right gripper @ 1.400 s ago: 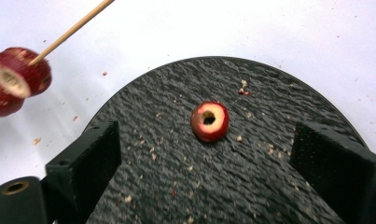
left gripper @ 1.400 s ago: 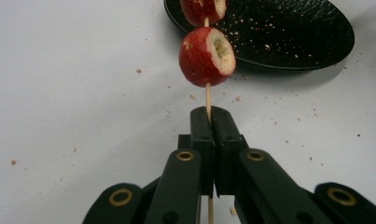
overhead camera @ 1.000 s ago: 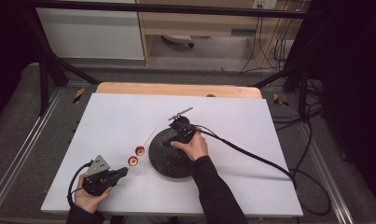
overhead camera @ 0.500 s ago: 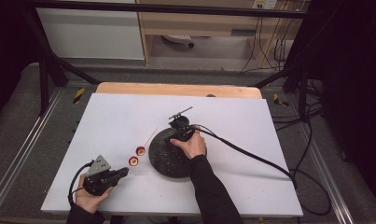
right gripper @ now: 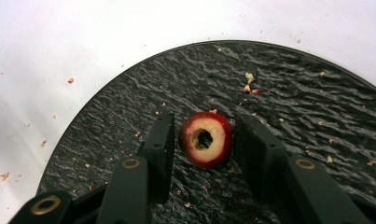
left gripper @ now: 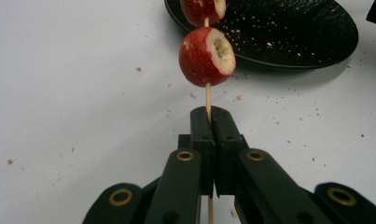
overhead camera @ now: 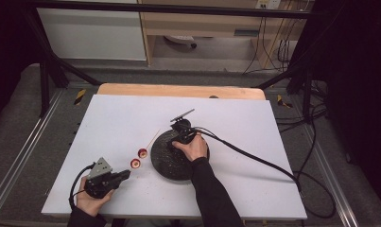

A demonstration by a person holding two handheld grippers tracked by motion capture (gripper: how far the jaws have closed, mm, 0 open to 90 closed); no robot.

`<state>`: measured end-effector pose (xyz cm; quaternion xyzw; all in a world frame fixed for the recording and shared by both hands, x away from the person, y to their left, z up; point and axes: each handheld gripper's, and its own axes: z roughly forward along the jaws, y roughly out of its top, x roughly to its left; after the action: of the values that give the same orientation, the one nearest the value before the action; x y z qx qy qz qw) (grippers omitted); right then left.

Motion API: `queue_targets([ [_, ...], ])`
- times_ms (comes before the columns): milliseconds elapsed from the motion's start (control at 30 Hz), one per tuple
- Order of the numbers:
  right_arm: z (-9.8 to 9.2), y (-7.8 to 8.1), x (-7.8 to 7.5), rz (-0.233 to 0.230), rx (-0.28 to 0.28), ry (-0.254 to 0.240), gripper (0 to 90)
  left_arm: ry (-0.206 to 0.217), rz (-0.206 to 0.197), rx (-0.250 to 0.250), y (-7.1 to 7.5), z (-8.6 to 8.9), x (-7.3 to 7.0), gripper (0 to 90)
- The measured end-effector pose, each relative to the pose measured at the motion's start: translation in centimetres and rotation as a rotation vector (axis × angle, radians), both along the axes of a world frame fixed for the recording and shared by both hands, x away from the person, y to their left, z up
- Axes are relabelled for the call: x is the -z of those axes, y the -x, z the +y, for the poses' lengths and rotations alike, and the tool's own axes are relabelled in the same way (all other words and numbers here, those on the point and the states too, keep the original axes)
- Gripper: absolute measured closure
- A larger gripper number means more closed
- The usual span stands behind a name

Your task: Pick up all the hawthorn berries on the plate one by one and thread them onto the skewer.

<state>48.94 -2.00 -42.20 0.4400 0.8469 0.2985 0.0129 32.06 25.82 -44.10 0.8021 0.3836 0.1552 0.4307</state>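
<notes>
High view: The left gripper (overhead camera: 123,175), at the table's 7 o'clock corner, holds a thin skewer (overhead camera: 150,141) that runs toward 1 o'clock with two red fruit pieces (overhead camera: 139,158) threaded on it. Compared with one second ago, the skewer end has shifted slightly closer to the black plate (overhead camera: 165,169), and the right hand (overhead camera: 194,147) has moved a little toward 12 o'clock on the plate. The right gripper (overhead camera: 175,144) sits over the plate's upper area.

Left gripper view: The jaws are pressed together, clamped on the skewer (left gripper: 207,99). The nearer fruit (left gripper: 207,56) sits just above the jaw tips; a second fruit (left gripper: 202,9) follows at 12 o'clock, over the plate rim (left gripper: 288,63).

Right gripper view: The jaws stand apart, one on each side of a cored red fruit (right gripper: 205,139) lying on the plate (right gripper: 288,116); neither appears to touch it. Crumbs are scattered around it.

Assessment: The right gripper appears positioned to close on the cored fruit, probably for threading onto the skewer next.
</notes>
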Motion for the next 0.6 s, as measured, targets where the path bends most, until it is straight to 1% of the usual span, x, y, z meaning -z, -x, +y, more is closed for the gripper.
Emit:
queue_targets([
  [300, -0.1, 0.0, 0.0, 0.004, -0.009, 0.015, 62.4, -0.002, -0.001, 0.000, 0.0, 0.0, 0.0, 88.7],
  [400, 0.0, 0.2, -0.1, 0.006, -0.001, 0.009, 62.5, -0.002, -0.001, 0.000, 0.0, 0.0, 0.0, 88.7],
  [467, -0.1, 0.2, -0.4, 0.001, -0.011, 0.006, 62.7, -0.002, -0.002, 0.000, 0.0, 0.0, 0.0, 88.7],
  [500, -0.2, 0.4, -0.6, 0.003, -0.004, 0.002, 62.8, -0.002, -0.002, 0.000, 0.0, 0.0, 0.0, 88.7],
  [600, -0.3, 0.6, -1.0, -0.005, -0.009, 0.004, 62.9, -0.003, -0.003, 0.001, 0.0, -0.1, 0.0, 88.7],
])
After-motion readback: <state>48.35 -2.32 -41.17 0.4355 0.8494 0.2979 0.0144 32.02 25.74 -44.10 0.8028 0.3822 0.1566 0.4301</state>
